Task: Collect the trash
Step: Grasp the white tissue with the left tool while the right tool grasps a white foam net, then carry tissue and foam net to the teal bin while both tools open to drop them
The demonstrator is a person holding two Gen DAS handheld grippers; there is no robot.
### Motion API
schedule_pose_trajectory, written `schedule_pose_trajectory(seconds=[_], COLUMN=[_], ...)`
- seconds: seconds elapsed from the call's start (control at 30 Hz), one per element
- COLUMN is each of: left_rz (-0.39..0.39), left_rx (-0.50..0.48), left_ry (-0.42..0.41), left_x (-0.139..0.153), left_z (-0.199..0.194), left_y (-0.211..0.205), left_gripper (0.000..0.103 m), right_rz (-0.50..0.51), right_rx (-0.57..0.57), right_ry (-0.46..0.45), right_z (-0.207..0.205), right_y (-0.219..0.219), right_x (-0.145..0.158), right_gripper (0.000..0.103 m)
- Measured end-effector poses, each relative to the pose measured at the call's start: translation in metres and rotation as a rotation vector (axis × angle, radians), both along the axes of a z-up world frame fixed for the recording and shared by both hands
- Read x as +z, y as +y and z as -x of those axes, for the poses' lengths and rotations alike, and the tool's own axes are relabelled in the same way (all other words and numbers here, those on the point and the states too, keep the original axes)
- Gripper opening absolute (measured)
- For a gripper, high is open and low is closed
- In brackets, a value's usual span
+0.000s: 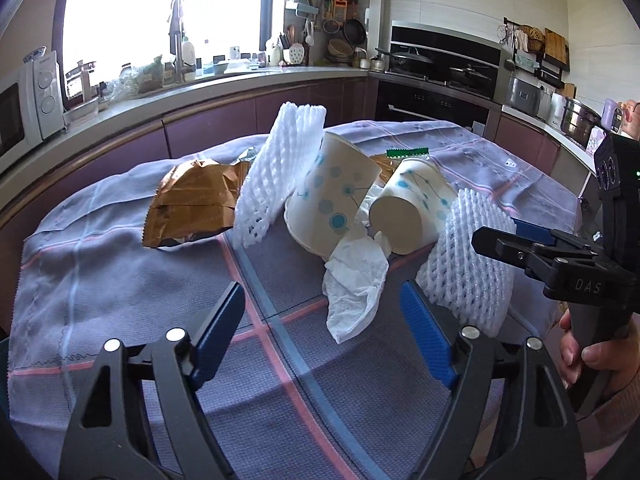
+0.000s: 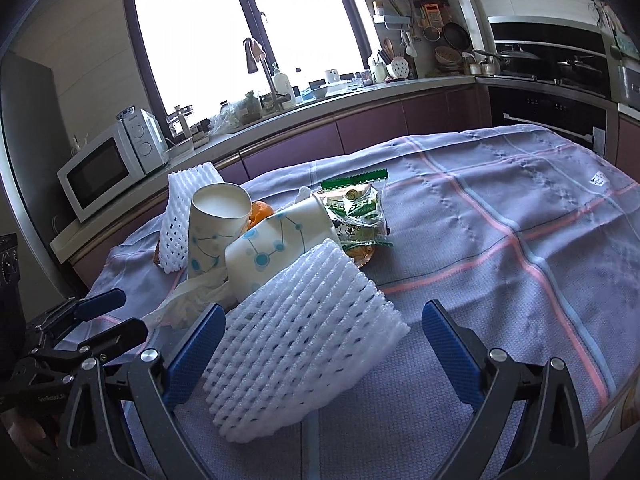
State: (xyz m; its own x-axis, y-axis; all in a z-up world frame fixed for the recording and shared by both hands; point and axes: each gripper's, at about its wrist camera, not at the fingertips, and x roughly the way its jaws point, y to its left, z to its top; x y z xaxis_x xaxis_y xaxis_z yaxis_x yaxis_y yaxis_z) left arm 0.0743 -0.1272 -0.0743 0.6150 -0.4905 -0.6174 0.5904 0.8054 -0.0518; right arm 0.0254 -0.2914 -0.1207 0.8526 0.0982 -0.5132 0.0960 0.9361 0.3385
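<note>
Both tongs gape wide and grip nothing — the left tongs [image 1: 322, 332] before the crumpled tissue [image 1: 356, 284], the right tongs [image 2: 324, 340] around the near foam net [image 2: 304, 344] — with paper cups [image 1: 332, 196] heaped mid-bench [image 2: 500, 220].

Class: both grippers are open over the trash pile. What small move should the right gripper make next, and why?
Probably ease the right gripper forward and close on the white foam fruit net: it lies nearest, partly between the open fingers, with nothing resting on it.
</note>
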Motion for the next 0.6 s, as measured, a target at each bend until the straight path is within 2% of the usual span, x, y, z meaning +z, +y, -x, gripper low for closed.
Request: schedule_pose_trajectory(seconds=[0.1, 0.13, 0.17, 0.2, 0.27, 0.33, 0.4, 0.5, 0.6], left_rz=[0.004, 0.013, 0.024, 0.035, 0.057, 0.076, 0.092, 0.121, 0.139], left_rx=[-0.016, -0.025, -0.032, -0.037, -0.043, -0.05, -0.054, -0.07, -0.087], left_ry=[0.07, 0.095, 0.117, 0.133, 0.154, 0.163, 0.156, 0.136, 0.123], left_x=[-0.008, -0.01, -0.012, -0.014, -0.016, -0.015, -0.013, -0.005, 0.005], left_z=[-0.014, -0.018, -0.021, -0.023, -0.026, -0.025, -0.022, -0.014, -0.002], left_y=[-0.008, -0.009, -0.009, -0.011, -0.01, -0.009, -0.005, 0.005, 0.019], left_gripper=[0.056, 0.047, 0.038, 0.033, 0.017, 0.011, 0.009, 0.008, 0.008], right_rz=[-0.043, -0.057, -0.071, -0.082, -0.096, -0.106, -0.106, -0.113, -0.122], right_rx=[0.029, 0.036, 0.043, 0.049, 0.058, 0.073, 0.086, 0.115, 0.156], right_ry=[0.009, 0.011, 0.013, 0.015, 0.013, 0.006, -0.001, -0.011, -0.033], right_z=[-0.001, -0.002, -0.002, -0.002, -0.001, 0.002, 0.005, 0.008, 0.012], right_y=[-0.001, -0.002, -0.003, -0.003, -0.004, -0.004, -0.003, 0.0, 0.005], right_x=[-0.003, -0.005, -0.006, -0.006, -0.006, -0.005, -0.002, 0.004, 0.013], right_gripper=[0.079, 0.075, 0.067, 0.06, 0.053, 0.043, 0.031, 0.022, 0.018])
